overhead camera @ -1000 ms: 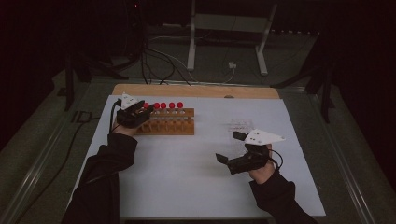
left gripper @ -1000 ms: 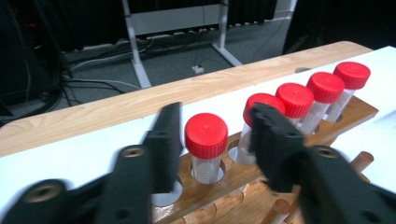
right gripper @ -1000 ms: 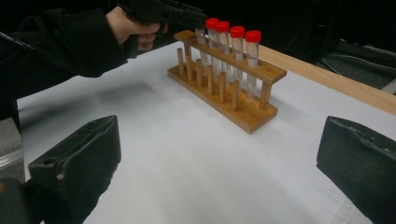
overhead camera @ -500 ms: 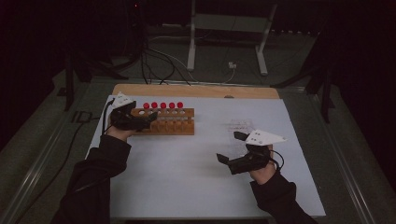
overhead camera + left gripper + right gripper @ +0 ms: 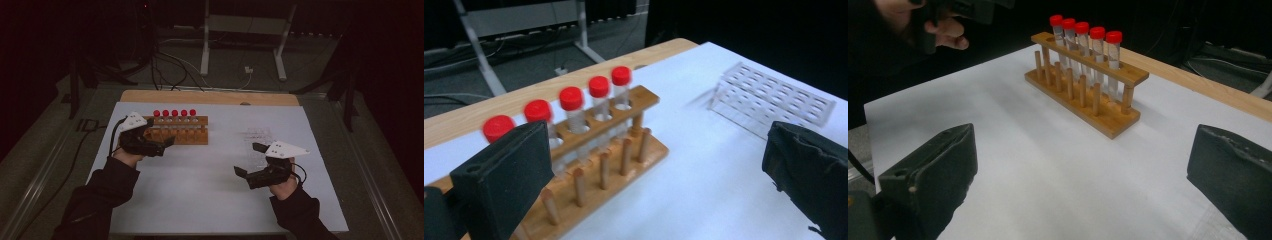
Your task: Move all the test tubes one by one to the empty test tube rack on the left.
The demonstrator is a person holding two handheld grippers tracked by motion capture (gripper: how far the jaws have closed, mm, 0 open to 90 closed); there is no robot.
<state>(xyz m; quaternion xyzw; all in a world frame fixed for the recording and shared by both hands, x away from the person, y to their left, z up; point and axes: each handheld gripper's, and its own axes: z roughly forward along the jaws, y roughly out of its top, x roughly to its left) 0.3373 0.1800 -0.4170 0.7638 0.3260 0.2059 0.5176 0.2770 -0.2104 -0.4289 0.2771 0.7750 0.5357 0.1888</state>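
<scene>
My left gripper (image 5: 167,143) had just been opening, its matte black jaws empty beside the slotted wooden rack (image 5: 180,131) of five red-capped clear tubes (image 5: 572,98) on white paper. My right gripper (image 5: 250,160) hung wide, nothing between.

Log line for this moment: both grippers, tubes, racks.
left gripper: jaws just opened, empty | right gripper: open, empty | red-capped tubes: five in wooden rack | clear rack: empty

Five red-capped tubes (image 5: 1083,37) stand in one wooden rack (image 5: 1087,95) at the far left — one clear plastic rack (image 5: 774,97) lies to the right, and two grippers, left gripper (image 5: 165,142) and right gripper (image 5: 249,160).
</scene>
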